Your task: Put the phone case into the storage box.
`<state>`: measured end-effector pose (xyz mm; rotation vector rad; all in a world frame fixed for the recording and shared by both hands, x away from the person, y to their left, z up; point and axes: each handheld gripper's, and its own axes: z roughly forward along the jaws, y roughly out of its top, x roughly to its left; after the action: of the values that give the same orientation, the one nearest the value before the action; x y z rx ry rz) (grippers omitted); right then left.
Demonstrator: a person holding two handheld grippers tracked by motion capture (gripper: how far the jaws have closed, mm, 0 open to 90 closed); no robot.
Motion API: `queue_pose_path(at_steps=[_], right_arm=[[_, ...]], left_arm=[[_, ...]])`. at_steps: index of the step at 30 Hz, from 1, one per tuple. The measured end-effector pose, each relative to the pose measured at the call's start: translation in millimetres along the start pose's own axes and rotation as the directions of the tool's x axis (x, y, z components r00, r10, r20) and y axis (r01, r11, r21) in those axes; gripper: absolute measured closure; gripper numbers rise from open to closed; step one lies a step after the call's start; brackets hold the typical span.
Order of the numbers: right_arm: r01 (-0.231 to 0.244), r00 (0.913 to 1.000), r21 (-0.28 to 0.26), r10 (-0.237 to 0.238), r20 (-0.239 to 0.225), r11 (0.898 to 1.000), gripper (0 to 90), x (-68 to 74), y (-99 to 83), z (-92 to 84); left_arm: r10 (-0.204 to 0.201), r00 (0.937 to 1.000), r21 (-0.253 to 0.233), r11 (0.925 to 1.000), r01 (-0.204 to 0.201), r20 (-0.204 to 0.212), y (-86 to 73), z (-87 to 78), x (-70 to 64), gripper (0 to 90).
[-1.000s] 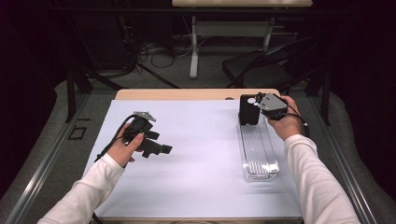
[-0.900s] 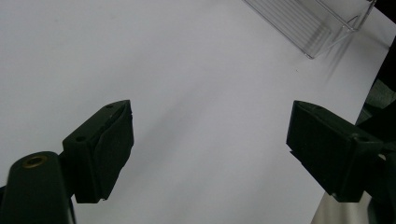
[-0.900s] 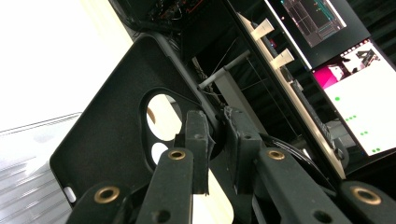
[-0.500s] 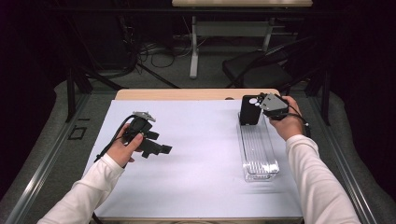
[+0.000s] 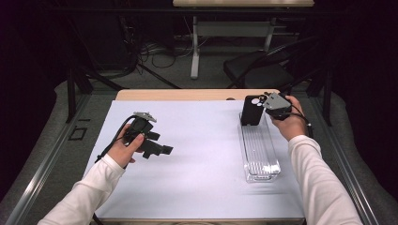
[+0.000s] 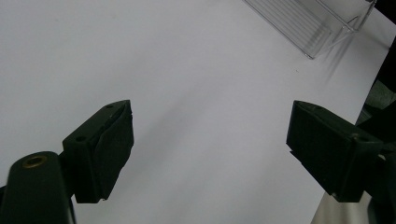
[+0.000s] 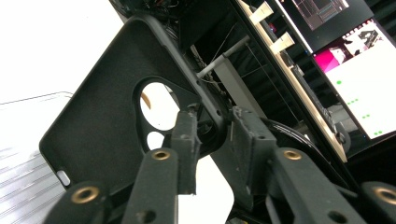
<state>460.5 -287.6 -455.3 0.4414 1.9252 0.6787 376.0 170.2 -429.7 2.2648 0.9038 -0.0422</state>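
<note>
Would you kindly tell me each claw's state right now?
Left claw: open, empty.
Right claw: open, has just been opening; phone case rim between its jaws, not gripped.

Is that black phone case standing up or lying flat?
Standing: the case sits upright in the clear tray's far end.

This looks like a recording lab: a wooden desk (image 5: 197, 94) under a white paper sheet (image 5: 202, 154), dark curtained surroundings, tangled black cables (image 5: 141, 51) on the grey carpeted floor (image 5: 47, 140), a black office chair (image 5: 263, 70), and a glowing computer monitor (image 7: 362, 70).
</note>
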Motion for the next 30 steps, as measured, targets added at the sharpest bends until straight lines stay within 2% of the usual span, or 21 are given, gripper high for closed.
queue_pose_path(at_steps=[9,17,24,26,28,30], right_arm=[[-0.023,0.9997,0.019,0.023,0.013,1.000,54.2,-0.4,1.3,-2.2],[-0.045,0.9990,0.037,0.045,0.002,0.998,44.6,2.2,6.0,-6.0],[-0.082,0.9966,0.041,0.082,0.012,0.996,34.9,1.4,8.4,-13.4],[-0.128,0.9917,0.044,0.127,0.023,0.991,30.0,1.9,8.4,-16.0],[-0.184,0.9829,0.055,0.184,0.011,0.981,28.6,1.5,8.9,-18.8],[-0.206,0.9785,0.065,0.206,0.010,0.976,26.2,1.4,9.7,-21.9]], left_arm=[[-0.002,1.0000,-0.001,1.0000,0.002,-0.001,-0.4,-0.2,0.0,15.3],[-0.002,1.0000,-0.005,1.0000,0.002,-0.004,-0.5,-0.9,-0.2,15.3],[0.004,1.0000,-0.006,1.0000,-0.004,0.002,-0.9,-2.2,0.8,15.3],[-0.001,1.0000,-0.006,1.0000,0.001,0.003,-1.2,-2.3,0.6,15.3],[0.000,1.0000,-0.006,1.0000,0.000,0.001,-1.2,-2.7,0.8,15.3],[-0.001,1.0000,-0.009,1.0000,0.001,-0.001,-1.3,-3.3,0.8,15.3]])
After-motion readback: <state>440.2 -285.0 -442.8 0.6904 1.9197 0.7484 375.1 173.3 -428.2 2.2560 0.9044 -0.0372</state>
